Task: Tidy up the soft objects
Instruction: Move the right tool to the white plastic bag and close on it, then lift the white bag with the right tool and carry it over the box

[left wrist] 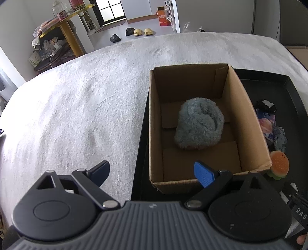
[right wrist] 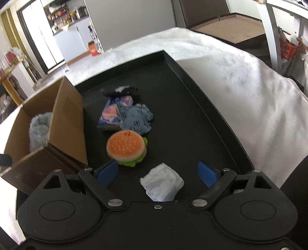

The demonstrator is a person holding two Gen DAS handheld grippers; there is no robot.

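A cardboard box (left wrist: 248, 115) stands on a black tray (right wrist: 192, 123) and holds a fluffy grey-blue bundle (left wrist: 199, 124). My left gripper (left wrist: 154, 173) is open and empty above the box's near left corner. My right gripper (right wrist: 157, 173) is open above the tray; a crumpled white wad (right wrist: 161, 181) lies between its fingers. Ahead of it sit a plush burger (right wrist: 126, 147), a blue knitted piece (right wrist: 137, 120), a galaxy-print cloth (right wrist: 113, 111) and a small black item (right wrist: 119, 91). The burger (left wrist: 279, 164) also shows in the left wrist view.
The tray lies on a white fuzzy cover (left wrist: 77, 107). Beyond its far edge stand a yellow table (left wrist: 67, 28) with clutter, slippers (left wrist: 140, 31) on the floor and an orange box (left wrist: 162, 17). A chair (right wrist: 273, 32) stands at the right.
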